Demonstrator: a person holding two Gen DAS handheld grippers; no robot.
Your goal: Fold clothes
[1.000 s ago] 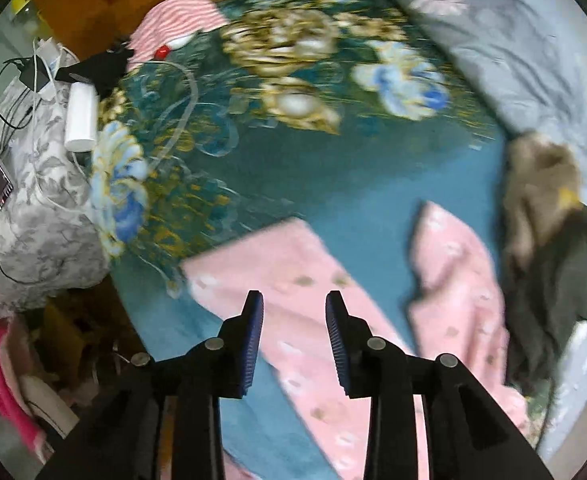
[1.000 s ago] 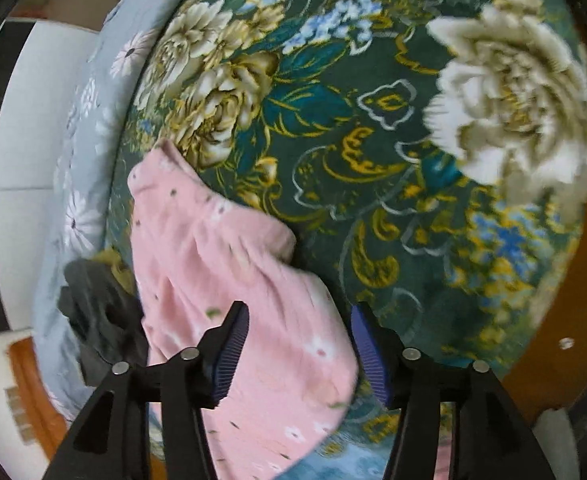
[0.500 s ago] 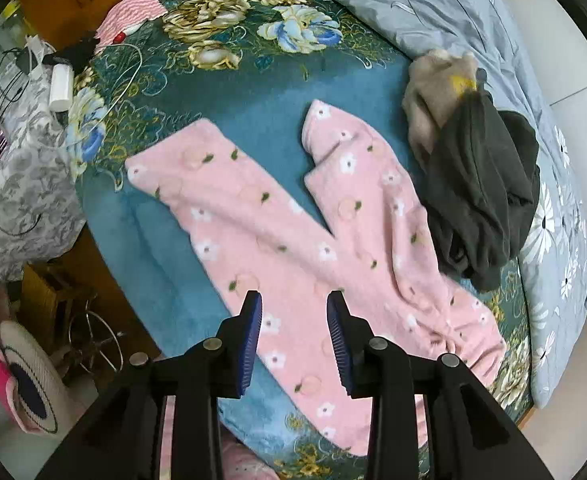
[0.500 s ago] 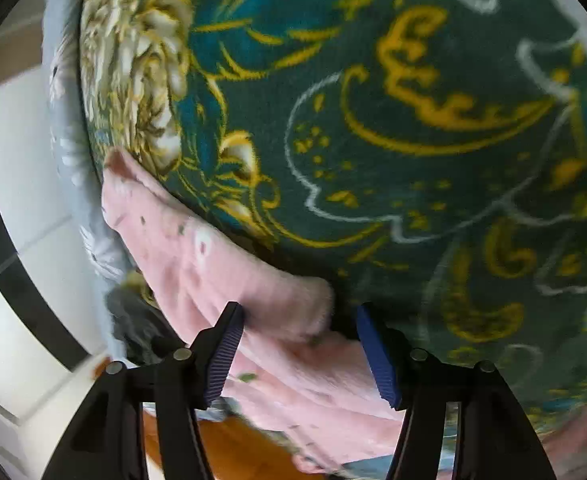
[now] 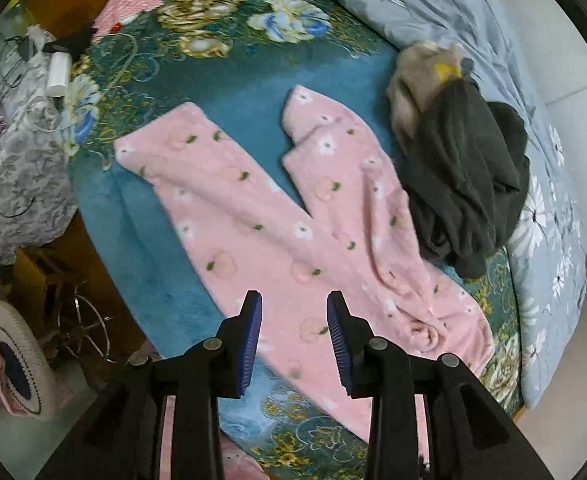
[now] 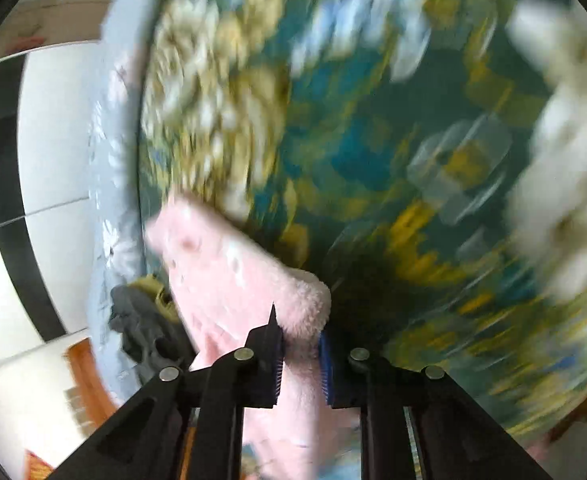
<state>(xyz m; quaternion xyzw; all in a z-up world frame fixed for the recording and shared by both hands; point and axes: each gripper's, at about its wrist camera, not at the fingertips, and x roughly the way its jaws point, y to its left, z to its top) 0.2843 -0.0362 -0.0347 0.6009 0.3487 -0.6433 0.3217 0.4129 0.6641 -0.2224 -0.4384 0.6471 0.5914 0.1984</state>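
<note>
Beside dark clothes [image 5: 465, 184], right tongs [image 6: 299, 350] pinch pink trousers [image 5: 277, 224] (left tongs [image 5: 294, 336] gape, empty).

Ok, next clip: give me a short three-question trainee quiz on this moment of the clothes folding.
1. True or false: the left gripper is clamped on the pink pajama pants.
2. Multiple choice: what does the right gripper hold between its fingers? A) the dark grey garment B) a fold of the pink pajama pants C) nothing
3. Fill in: the pants lie spread on the floral ____.

Key
1. False: its jaws stand open above the pants.
2. B
3. bedspread
</note>
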